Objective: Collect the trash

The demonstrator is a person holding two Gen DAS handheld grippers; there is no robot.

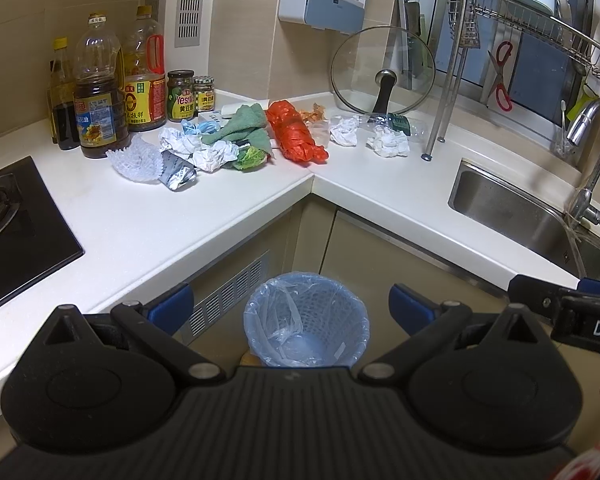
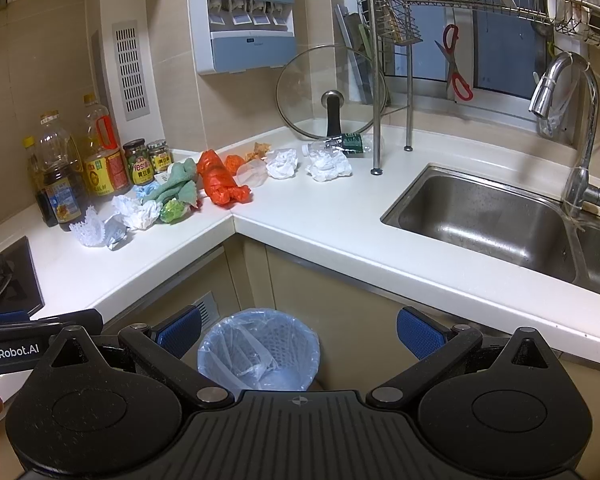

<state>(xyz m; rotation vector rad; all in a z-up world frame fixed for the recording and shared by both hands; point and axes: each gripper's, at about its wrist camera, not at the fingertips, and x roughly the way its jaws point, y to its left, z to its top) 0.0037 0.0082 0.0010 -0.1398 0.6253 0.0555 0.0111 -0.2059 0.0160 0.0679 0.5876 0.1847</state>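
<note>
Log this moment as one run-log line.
left gripper: open, empty | right gripper: open, empty | trash: on counter | bin: bag-lined, no trash visible

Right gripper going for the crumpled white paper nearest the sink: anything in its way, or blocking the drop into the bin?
Nothing visible does. The right gripper is open with bare countertop ahead of the crumpled paper; a plastic bottle lies just behind it. The lined trash bin below stands uncovered.
</note>
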